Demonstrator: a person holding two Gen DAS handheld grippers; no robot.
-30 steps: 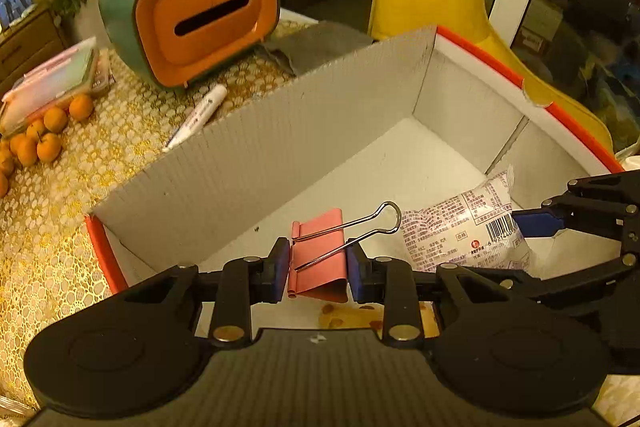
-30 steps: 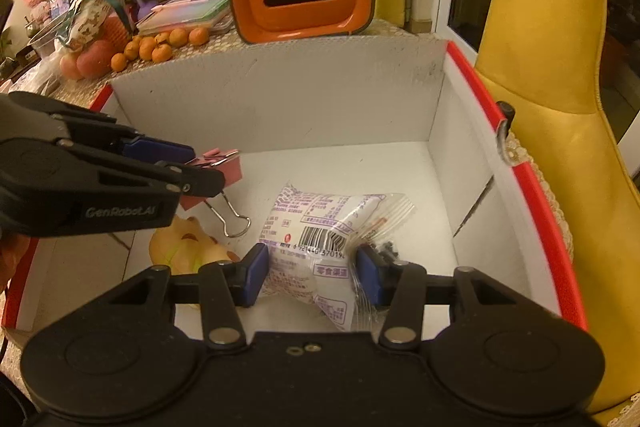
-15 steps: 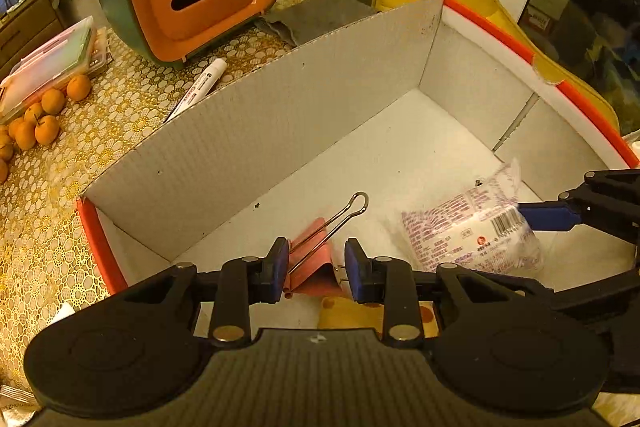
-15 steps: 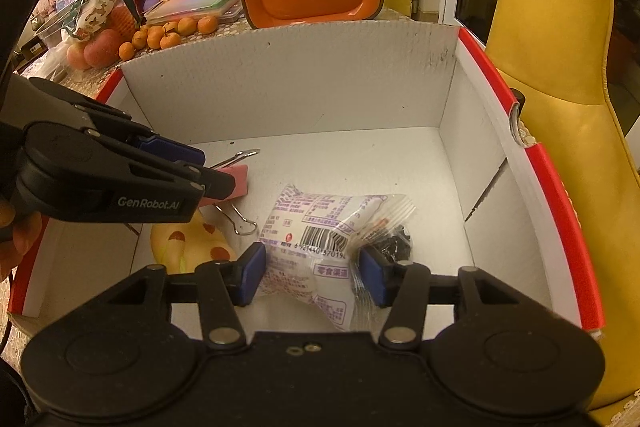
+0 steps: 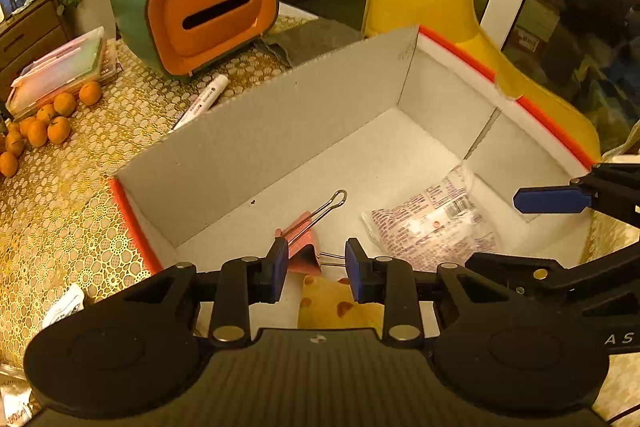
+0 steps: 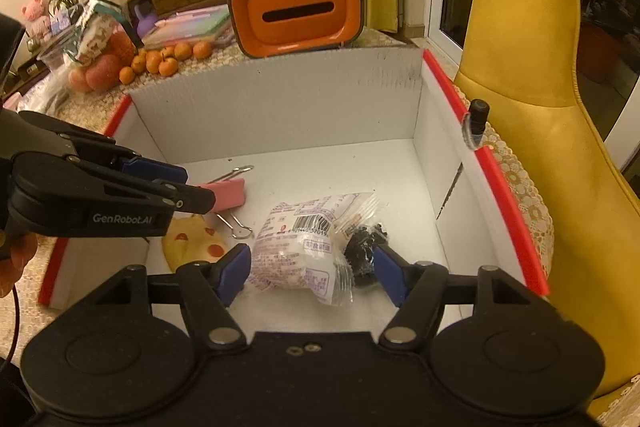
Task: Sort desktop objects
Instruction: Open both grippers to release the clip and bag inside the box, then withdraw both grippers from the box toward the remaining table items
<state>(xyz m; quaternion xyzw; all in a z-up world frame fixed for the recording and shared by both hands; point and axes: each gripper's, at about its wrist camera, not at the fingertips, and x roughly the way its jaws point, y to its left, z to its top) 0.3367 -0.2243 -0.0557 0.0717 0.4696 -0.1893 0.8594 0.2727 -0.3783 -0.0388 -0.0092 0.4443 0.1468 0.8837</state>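
L gripper [image 5: 316,269] – fingers apart, holding nothing. The pink binder clip [image 5: 304,253] lies on the box floor just ahead of the gap, nearer the left pad [image 5: 278,265], apparently not touching it. Its long axis runs diagonal: one wire handle [image 5: 320,211] points up and away to the right, toward the far wall, the other pokes out sideways toward the right pad. In the right wrist view the clip [image 6: 228,193] sits just beyond the L fingertips, flat on the floor.

R gripper [image 6: 312,269] – also spread wide, pads either side of the clear snack packet [image 6: 308,239] w/ barcode; can't tell if they touch it, but there's no squeeze on it. Packet lies on the floor, long axis roughly across the gap, dark contents bunched at its right end.

Both items are inside the white cardboard box w/ red rim [image 6: 504,195], alongside a yellow squishy toy [image 6: 192,243] under the L gripper.

Still outside on the gold tablecloth [image 5: 60,219] – a white marker [image 5: 202,101] just beyond the box's far wall, on the L side, so L arm looks nearer; its axis runs diagonal toward the orange-and-green tissue box [image 5: 200,15]. A small dark capped item [image 6: 478,113] stands by the right rim, closer to R.
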